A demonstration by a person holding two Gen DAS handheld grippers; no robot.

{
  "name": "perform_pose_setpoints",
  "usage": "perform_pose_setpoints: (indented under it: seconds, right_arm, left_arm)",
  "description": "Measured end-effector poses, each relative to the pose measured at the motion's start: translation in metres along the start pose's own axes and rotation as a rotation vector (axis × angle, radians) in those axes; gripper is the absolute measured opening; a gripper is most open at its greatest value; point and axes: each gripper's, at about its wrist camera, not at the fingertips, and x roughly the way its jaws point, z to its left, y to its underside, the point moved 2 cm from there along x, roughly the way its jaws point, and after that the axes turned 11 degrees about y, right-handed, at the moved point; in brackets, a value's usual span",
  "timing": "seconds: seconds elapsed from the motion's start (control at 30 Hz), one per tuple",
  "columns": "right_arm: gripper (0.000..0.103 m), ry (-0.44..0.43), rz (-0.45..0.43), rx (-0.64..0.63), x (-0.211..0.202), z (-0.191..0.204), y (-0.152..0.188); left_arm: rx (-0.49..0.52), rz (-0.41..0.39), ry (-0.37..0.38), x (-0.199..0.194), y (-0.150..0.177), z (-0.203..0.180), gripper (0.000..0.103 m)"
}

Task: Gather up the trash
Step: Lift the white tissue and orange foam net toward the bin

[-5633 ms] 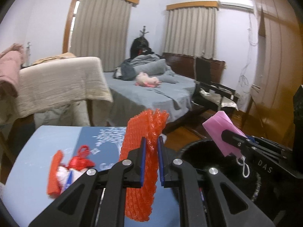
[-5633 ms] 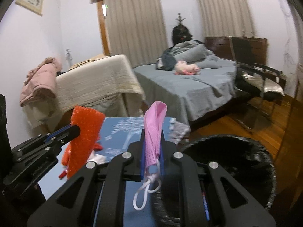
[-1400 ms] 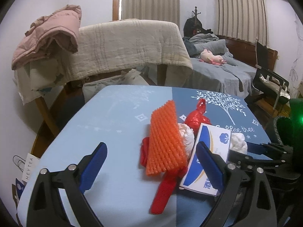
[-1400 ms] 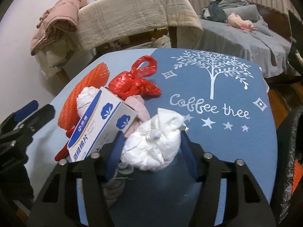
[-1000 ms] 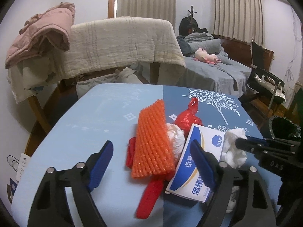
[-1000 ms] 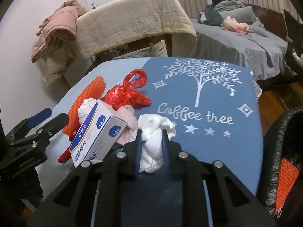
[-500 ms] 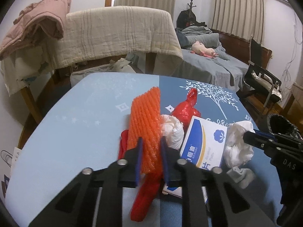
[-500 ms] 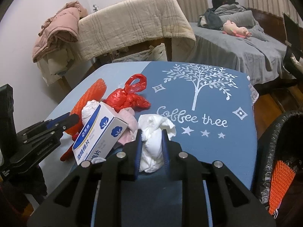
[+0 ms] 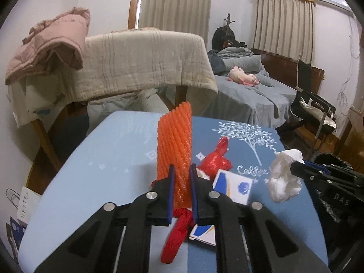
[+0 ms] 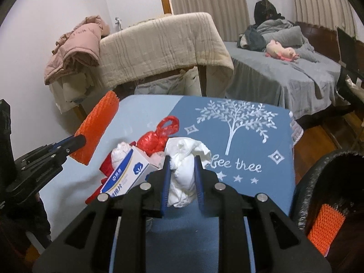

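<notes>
My left gripper [image 9: 182,173] is shut on an orange foam net [image 9: 175,141], which stands upright above the blue table [image 9: 102,159]. The right wrist view shows the same net [image 10: 97,129] tilted at the left. A crumpled white tissue wad [image 10: 184,150] is pinched in my shut right gripper [image 10: 181,161], lifted off the table. It also hangs at the right of the left wrist view as a white tissue wad [image 9: 283,179]. On the table lie a knotted red plastic bag [image 10: 159,136], a white-and-blue box [image 10: 127,175] and a red strip [image 9: 177,234].
A black-lined bin [image 10: 318,182] stands at the table's right edge, with another orange net [image 10: 325,229] inside it. Behind the table are a chair draped with a beige blanket [image 9: 147,61], a pink jacket [image 9: 50,45] and a bed [image 9: 250,95].
My left gripper shut on the orange net and raised it from lying flat to upright. My right gripper rose a little with the tissue wad.
</notes>
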Motion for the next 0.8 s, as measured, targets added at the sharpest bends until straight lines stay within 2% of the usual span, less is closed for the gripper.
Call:
perform_pose_setpoints:
  seconds: [0.27,0.8]
  right_arm:
    - [0.019,0.021,-0.043,0.017,-0.026,-0.011,-0.007]
    - [0.019,0.085,-0.121,0.072,-0.078,-0.058,-0.005]
  left_arm:
    - [0.034,-0.022,0.030,-0.009,-0.012,-0.028,0.012]
    - [0.102,-0.041,0.140,-0.014,-0.024,-0.099,0.012]
